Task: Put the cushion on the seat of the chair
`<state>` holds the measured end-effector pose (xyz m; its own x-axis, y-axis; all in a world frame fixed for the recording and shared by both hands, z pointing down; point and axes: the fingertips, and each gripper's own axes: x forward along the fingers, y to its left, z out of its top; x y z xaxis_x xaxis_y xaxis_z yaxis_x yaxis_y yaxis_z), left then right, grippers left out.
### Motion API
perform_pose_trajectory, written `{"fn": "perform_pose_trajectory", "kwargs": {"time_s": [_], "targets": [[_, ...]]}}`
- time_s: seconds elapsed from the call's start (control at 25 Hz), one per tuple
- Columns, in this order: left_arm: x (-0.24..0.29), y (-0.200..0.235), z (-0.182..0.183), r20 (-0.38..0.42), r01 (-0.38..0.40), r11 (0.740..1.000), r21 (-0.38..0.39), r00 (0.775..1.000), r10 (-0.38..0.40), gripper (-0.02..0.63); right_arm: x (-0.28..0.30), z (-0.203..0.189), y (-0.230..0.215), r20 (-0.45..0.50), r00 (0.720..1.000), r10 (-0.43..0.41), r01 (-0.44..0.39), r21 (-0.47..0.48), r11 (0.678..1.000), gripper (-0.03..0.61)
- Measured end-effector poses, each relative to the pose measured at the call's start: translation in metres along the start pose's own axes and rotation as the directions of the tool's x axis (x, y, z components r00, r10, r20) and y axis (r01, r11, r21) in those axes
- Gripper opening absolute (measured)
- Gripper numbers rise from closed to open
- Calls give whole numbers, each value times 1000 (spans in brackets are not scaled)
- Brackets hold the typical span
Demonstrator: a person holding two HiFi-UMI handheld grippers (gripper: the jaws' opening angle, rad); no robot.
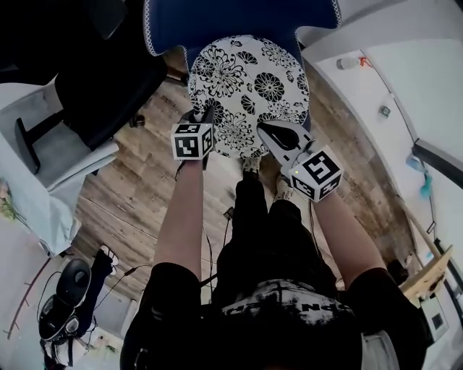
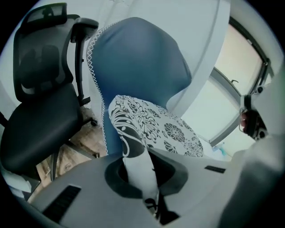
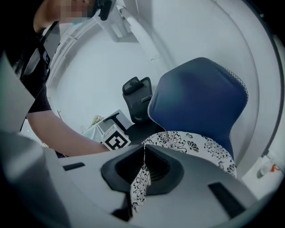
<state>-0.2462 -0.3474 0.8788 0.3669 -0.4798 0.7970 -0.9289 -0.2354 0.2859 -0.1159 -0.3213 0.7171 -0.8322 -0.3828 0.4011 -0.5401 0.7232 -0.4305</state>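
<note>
Forearms (image 1: 181,217) out front, we face the blue chair (image 1: 239,18). Our floral cushion (image 1: 249,87) lies flat ahead over its seat, left gripper (image 1: 204,117) and right gripper (image 1: 264,131) both clamped on its near edge.

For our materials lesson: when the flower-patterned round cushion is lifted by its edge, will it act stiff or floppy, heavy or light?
Probably soft: the cushion squashes thin at its edge where the left gripper pinches it. Likely light for its size: that pinch plus one by the right gripper hold it nearly flat. Held by one side, it might droop.
</note>
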Motion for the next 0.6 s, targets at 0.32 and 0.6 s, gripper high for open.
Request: {"fn": "perform_pose_trajectory", "kwargs": {"time_s": [0.32, 0.6], "targets": [[14, 16, -9, -48, -65, 998, 24, 997, 66, 38, 9, -15, 5, -25, 999, 27, -27, 9, 1000, 20], [15, 25, -11, -59, -111, 994, 11, 992, 111, 148, 7, -25, 8, -43, 998, 47, -45, 30, 999, 20]]}}
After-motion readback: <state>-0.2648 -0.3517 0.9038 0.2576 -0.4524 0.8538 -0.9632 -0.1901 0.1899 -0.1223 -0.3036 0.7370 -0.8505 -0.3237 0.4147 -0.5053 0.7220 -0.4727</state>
